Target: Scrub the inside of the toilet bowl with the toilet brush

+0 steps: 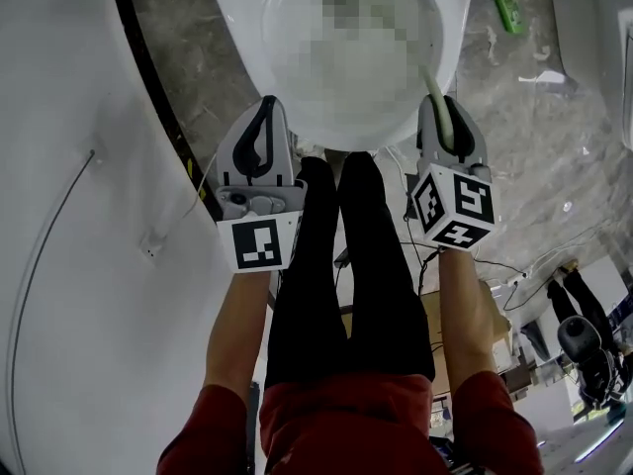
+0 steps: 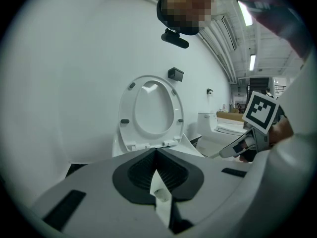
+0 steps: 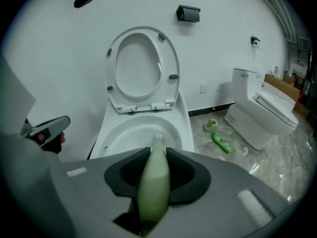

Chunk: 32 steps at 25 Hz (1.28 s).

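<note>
The white toilet bowl (image 1: pixel 453 38) stands open just ahead, and its seat and lid (image 3: pixel 141 68) are raised against the wall. My right gripper (image 1: pixel 450 127) is shut on the pale green handle of the toilet brush (image 3: pixel 154 182). The handle (image 1: pixel 435 92) slants over the bowl's near right rim (image 3: pixel 106 133). The brush head is hidden. My left gripper (image 1: pixel 261 146) hovers at the bowl's near left edge, shut with nothing held. In the left gripper view the pads meet at the left gripper (image 2: pixel 156 153), in front of the lid (image 2: pixel 151 110), and the right gripper (image 2: pixel 245 145) shows at the right.
A green bottle (image 1: pixel 507 0) lies on the marble floor right of the bowl, also seen as the bottle (image 3: pixel 222 143). A second toilet (image 3: pixel 262 113) stands farther right. A white curved wall (image 1: pixel 69 166) fills the left. Cables (image 1: pixel 415 231) trail beside the person's legs (image 1: pixel 346 265).
</note>
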### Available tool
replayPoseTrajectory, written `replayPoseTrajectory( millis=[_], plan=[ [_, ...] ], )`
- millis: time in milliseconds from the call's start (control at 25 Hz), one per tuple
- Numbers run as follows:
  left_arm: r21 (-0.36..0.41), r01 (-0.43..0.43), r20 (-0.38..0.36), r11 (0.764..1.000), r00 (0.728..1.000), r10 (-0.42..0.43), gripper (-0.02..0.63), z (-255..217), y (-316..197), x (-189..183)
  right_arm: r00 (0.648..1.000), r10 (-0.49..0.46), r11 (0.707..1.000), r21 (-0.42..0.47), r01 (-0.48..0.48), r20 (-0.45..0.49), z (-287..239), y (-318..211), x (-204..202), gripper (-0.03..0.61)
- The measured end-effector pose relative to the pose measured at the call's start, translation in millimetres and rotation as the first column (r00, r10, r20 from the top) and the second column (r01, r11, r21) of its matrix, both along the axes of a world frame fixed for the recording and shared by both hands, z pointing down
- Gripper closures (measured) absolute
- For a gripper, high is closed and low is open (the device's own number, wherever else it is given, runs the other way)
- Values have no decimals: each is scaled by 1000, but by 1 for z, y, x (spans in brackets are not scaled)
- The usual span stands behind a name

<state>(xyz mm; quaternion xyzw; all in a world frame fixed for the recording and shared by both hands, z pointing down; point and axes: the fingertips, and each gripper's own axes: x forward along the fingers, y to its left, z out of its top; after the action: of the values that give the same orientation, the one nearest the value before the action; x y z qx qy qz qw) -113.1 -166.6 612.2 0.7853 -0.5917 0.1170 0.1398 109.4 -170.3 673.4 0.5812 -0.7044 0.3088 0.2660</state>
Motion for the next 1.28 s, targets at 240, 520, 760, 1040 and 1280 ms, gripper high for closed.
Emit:
replayPoseTrajectory(
  millis=[240,520,760,1040,1280],
  plan=[
    [-4,7,7,1000,1000,-7,607,0,1,-5,993,-106,992,-66,108,44,48,-30,-43,466],
    [-2,18,17,1000,1000,-18,607,0,8,-11,955,-293,952,-102,288,-45,77,-44,-90,465],
    [33,11,9,999,1000,-11,607,-31,4,-8,988,-155,987,39,154,6,5,-45,-53,465],
    [52,8,-11,999,1000,-8,607,-128,3,-2,986,-163,985,52,165,-36,-86,5,-34,465],
    [29,68,-30,997,997,-67,607,-221,6,-5,996,-83,988,132,80,20,-214,31,-19,465]
  ],
)
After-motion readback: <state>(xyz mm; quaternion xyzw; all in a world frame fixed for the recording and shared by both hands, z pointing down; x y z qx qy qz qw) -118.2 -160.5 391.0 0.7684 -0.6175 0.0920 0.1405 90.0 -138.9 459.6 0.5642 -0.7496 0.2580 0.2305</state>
